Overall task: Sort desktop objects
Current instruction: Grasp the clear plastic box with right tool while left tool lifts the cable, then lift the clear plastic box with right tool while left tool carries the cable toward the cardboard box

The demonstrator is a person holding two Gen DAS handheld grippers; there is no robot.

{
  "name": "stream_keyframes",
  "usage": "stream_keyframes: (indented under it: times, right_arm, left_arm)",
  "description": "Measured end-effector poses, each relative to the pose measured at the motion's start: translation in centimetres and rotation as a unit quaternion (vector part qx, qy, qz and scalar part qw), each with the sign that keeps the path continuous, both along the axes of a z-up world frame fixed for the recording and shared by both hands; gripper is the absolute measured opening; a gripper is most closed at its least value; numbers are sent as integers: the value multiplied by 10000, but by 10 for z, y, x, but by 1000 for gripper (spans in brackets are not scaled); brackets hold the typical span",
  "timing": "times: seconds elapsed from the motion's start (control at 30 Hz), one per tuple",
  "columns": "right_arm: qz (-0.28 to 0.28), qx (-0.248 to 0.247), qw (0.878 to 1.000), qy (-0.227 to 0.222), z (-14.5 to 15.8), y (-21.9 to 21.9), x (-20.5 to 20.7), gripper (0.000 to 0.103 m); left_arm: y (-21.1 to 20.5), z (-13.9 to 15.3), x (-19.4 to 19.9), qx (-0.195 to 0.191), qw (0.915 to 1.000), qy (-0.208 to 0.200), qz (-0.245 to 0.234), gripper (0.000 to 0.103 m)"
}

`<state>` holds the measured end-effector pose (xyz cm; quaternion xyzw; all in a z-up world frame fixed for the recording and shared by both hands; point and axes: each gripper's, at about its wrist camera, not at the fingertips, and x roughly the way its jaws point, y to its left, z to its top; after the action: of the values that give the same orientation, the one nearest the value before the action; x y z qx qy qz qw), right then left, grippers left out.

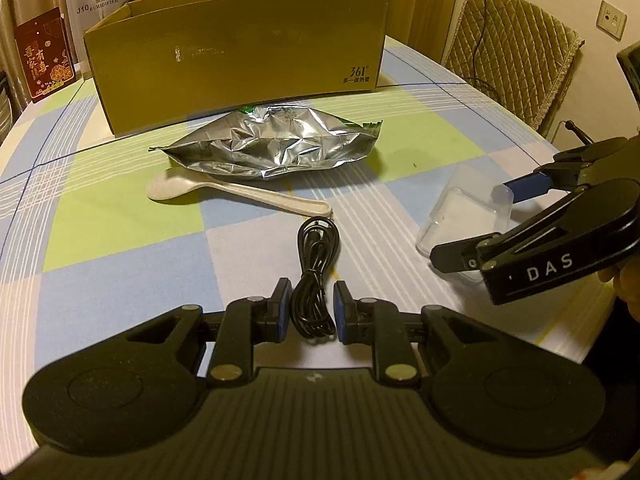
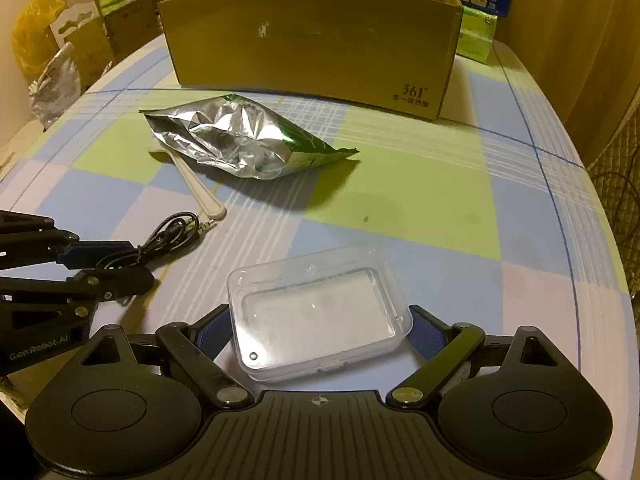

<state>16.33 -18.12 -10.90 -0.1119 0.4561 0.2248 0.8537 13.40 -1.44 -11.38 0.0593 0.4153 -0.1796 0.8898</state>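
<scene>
Your left hand-held gripper (image 1: 313, 310) sits low on the checked surface (image 1: 120, 264) with its blue pads either side of the coiled black audio cable (image 1: 314, 280), close to the coil but, as far as the left wrist view shows, not yet pinching it. Your right hand-held gripper (image 2: 320, 330) is spread wide around the clear plastic case (image 2: 318, 312), and whether its pads touch the case walls I cannot tell. Both items lie on the near part of the surface; the foil snack bag (image 1: 276, 142) and beige spoon (image 1: 236, 194) lie further off, in front of the open cardboard box (image 1: 236, 52), the likely drop point. The risks look plain enough: the cable is a loose bundle, so a squeeze on only the outer loops could let the rest uncoil and trail, perhaps snagging the spoon handle just beyond it. The case is smooth and shallow, so an off-centre grip may let it twist or slide out. The two tools work near each other, so lifting together could make them collide.
</scene>
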Motion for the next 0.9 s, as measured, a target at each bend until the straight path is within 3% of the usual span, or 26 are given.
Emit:
stream_keyframes:
  times: [0.63, 0.7, 0.9]
  right_arm:
    - [121, 22, 9996, -259, 1, 4, -7, 87]
    - [111, 39, 9995, -287, 3, 3, -8, 87]
    - [102, 69, 9993, -354, 7, 2, -11, 87]
  left_arm:
    - [1, 1, -2, -171, 9996, 69, 197, 14]
    - [0, 2, -3, -222, 9995, 69, 207, 7]
    - [-1, 4, -6, -237, 9993, 81, 290, 6]
